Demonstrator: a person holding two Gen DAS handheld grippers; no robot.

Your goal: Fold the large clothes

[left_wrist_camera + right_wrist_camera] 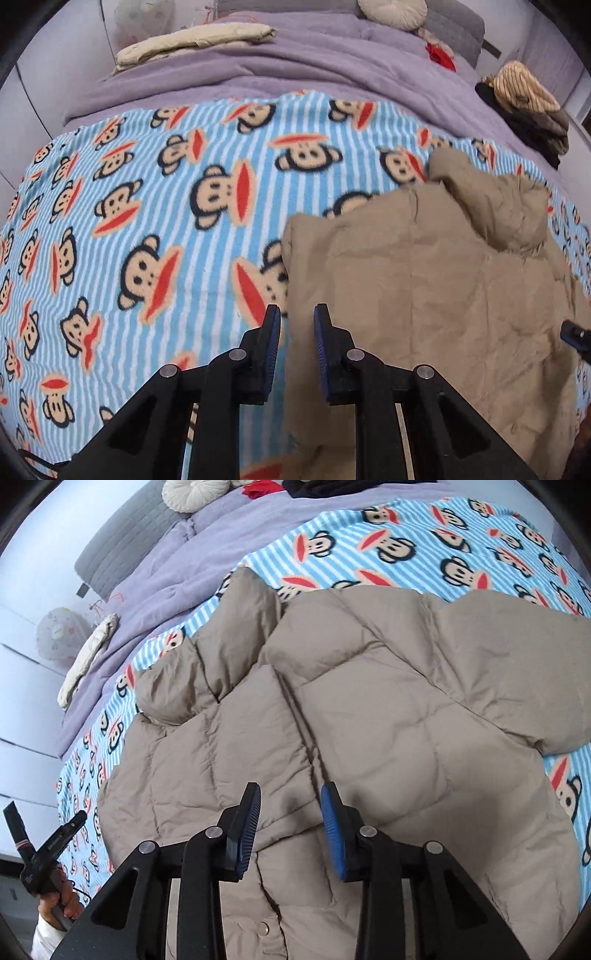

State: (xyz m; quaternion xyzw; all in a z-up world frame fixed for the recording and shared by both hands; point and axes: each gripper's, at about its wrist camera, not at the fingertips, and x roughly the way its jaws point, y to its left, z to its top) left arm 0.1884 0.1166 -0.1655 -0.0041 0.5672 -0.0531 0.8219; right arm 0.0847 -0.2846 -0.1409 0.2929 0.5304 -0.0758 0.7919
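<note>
A tan quilted jacket lies spread flat on a blue-striped blanket printed with monkey faces, which covers the near part of a bed; a purple quilt covers the far part. In the right wrist view the jacket's front closure runs from the near edge away and a little leftward, so its long axis points toward the head of the bed. The hood sits at the far left end, a sleeve spreads out to the right, and a snap button shows at the near hem. No brand or legible writing is visible on the jacket; the small print on the left tool's handle is too blurred to read.

The left claw hangs open over the jacket's left edge, one finger above the blanket, the other above the fabric, gripping nothing. The right claw is also open, poised over the closure near the hem, empty.

A cream folded cloth and a round cushion rest on the quilt. A striped-and-dark clothes pile sits at the far right.
</note>
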